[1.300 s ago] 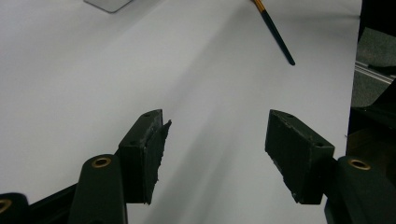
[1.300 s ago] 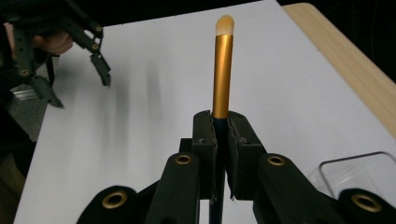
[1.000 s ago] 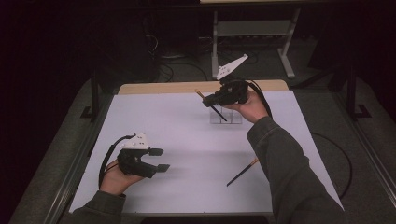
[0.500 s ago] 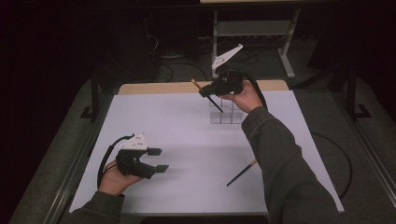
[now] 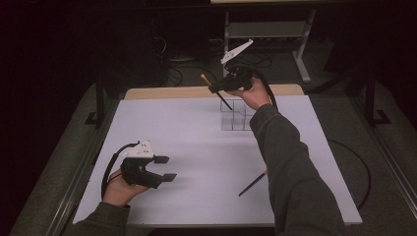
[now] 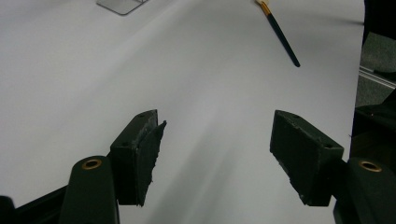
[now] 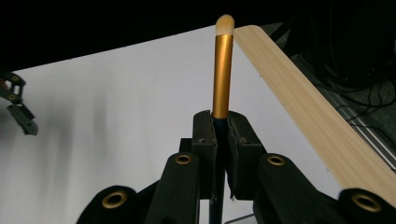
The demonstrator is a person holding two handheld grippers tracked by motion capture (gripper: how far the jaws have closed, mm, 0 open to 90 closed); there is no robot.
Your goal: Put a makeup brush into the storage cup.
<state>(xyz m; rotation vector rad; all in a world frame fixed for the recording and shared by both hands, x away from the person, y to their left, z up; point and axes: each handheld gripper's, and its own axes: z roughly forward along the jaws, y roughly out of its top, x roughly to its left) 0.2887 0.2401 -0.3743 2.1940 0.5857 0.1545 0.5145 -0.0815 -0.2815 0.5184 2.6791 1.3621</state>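
My right gripper (image 5: 217, 89) is shut on a paintbrush (image 5: 225, 102) with a black handle, gold ferrule and cream tip. It holds the brush tilted above a clear compartmented holder (image 5: 239, 119) at the table's far side, handle end pointing down toward it. In the right gripper view the ferrule (image 7: 222, 60) rises from between the closed jaws of this gripper (image 7: 222, 135). My left gripper (image 5: 164, 168) rests open near the front left, nothing between its jaws (image 6: 215, 154). A second paintbrush (image 5: 253, 183) lies flat on the white tabletop at the front right, also seen as a dark-handled brush (image 6: 280, 33).
A white sheet (image 5: 187, 137) covers the table, with a wooden strip (image 5: 187, 92) along its far edge. A metal stand (image 5: 265, 29) and cables sit on the dark floor behind. The person's right sleeve (image 5: 290, 167) crosses the table's right half.
My right gripper has carried the brush farther from the person and slightly up, to above the clear holder. The left gripper has stayed where it was.
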